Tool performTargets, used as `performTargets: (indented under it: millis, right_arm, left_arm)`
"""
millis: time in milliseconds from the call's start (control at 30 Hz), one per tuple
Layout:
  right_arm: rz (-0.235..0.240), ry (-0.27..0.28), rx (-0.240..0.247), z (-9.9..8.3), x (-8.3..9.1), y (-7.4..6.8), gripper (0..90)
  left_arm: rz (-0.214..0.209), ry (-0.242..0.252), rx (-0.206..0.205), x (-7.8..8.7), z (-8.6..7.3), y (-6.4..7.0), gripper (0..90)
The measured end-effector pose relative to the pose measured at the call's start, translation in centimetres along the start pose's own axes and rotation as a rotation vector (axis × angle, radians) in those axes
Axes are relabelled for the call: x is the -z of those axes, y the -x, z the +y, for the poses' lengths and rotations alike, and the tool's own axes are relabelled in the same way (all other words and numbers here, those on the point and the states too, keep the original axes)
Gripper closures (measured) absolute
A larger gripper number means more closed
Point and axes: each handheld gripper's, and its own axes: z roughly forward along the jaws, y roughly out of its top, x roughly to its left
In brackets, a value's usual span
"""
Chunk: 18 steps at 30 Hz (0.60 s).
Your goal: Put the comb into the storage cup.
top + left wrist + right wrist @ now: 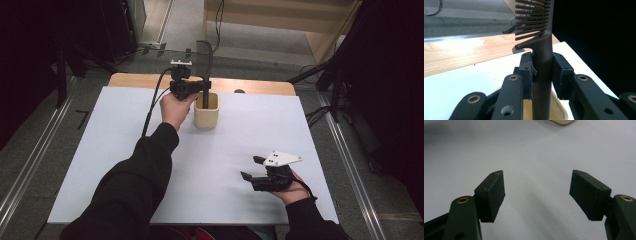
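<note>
Nearest us, we see the right gripper point(252, 169) low over the white counter point(250, 125), its jaws spread wide with nothing between them. Farther back, the left gripper point(200, 89) has its jaws clenched on the handle of a dark comb point(541, 65), which stands upright, its lower end inside the beige cup point(206, 111), its teeth pointing away above the jaws.

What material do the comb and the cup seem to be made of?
Comb: probably matte dark brown plastic, with smooth moulded teeth. Cup: pale cream, with a smooth, slightly glossy rim, so plastic or perhaps ceramic; the look leaves it open. The left gripper clamps the comb's handle.
</note>
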Motion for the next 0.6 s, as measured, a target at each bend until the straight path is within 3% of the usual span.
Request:
performTargets:
  millis: [600]
  right_arm:
    - [0.005, 0.000, 0.002, 0.0, 0.0, 0.0, 26.6]
  left_arm:
    - [0.011, -0.005, -0.005, -0.5, -1.2, -0.4, 72.4]
